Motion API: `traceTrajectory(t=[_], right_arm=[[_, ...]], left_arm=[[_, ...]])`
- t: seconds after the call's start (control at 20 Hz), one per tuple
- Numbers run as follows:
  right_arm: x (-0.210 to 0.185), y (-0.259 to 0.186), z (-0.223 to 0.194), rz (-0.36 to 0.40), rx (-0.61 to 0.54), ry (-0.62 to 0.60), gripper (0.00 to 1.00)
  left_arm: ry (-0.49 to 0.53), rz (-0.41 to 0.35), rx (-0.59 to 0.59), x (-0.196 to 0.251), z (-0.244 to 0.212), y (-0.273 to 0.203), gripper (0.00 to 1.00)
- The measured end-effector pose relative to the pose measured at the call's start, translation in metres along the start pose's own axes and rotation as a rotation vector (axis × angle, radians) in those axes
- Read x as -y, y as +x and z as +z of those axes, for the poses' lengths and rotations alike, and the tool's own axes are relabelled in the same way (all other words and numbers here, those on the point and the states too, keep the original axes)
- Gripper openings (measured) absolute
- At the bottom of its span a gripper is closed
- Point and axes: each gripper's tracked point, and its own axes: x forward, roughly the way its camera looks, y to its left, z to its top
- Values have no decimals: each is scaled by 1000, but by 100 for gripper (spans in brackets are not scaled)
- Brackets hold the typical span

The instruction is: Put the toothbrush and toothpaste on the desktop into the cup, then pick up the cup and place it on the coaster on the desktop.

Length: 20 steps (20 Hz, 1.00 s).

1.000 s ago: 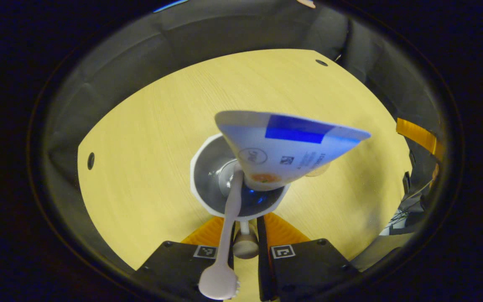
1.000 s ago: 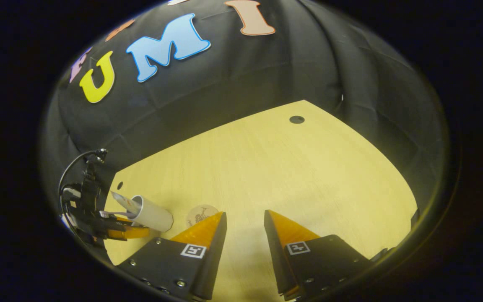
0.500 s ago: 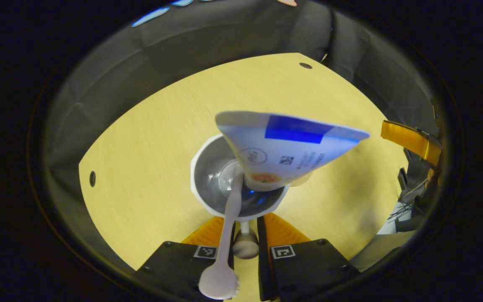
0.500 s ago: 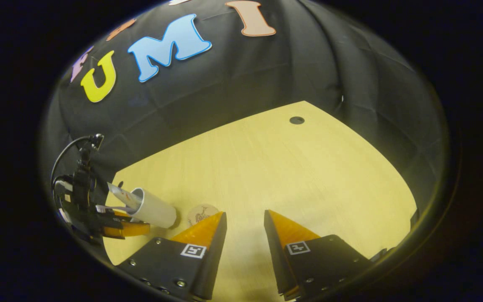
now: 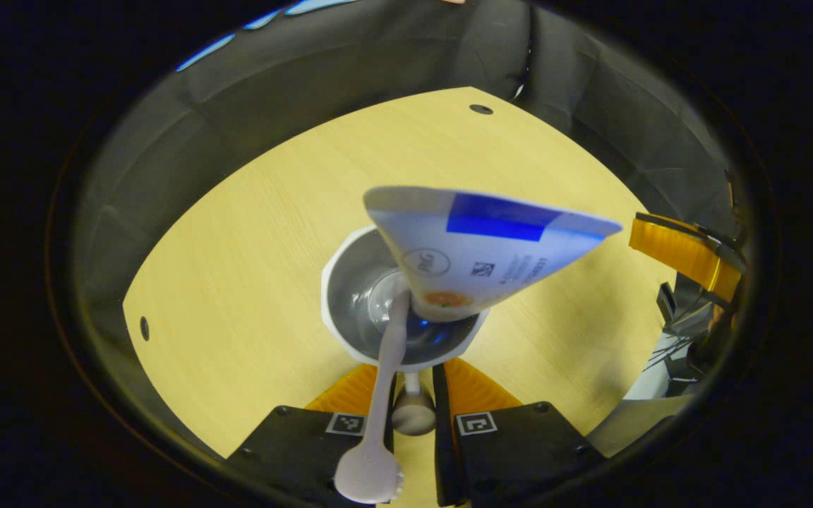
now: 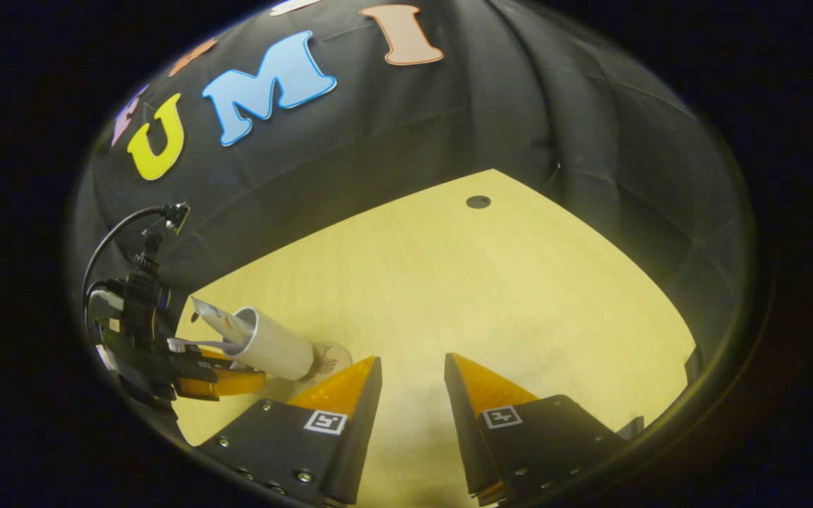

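In the left gripper view a white cup (image 5: 350,310) sits just ahead of my left gripper (image 5: 413,368), whose fingers are shut on its near side. Out of the cup stick a white and blue toothpaste tube (image 5: 491,243) and a pale toothbrush (image 5: 385,395), bristle head nearest the camera. In the right gripper view the left gripper (image 6: 226,381) holds the cup (image 6: 276,344) tilted low over the desk, its base overlapping a round patterned coaster (image 6: 332,355). My right gripper (image 6: 413,363) stands open just right of the coaster with nothing between its fingers.
The light wooden desktop (image 6: 484,282) has small dark holes near its corners (image 6: 478,202). Black cloth walls close in the back and sides. The right gripper's finger (image 5: 682,250) and cables show at the right edge of the left gripper view.
The left gripper has carried the cup rightwards towards the coaster; the cup now overlaps it in the right gripper view. The right gripper has barely shifted and stays open.
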Motion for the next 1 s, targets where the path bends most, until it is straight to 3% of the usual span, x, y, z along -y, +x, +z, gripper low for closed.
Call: traceTrajectory(t=[1.0], right_arm=[[25,-2,-5,-29,-14,47,54]], left_arm=[[45,22,-45,-2,-4,5,29]])
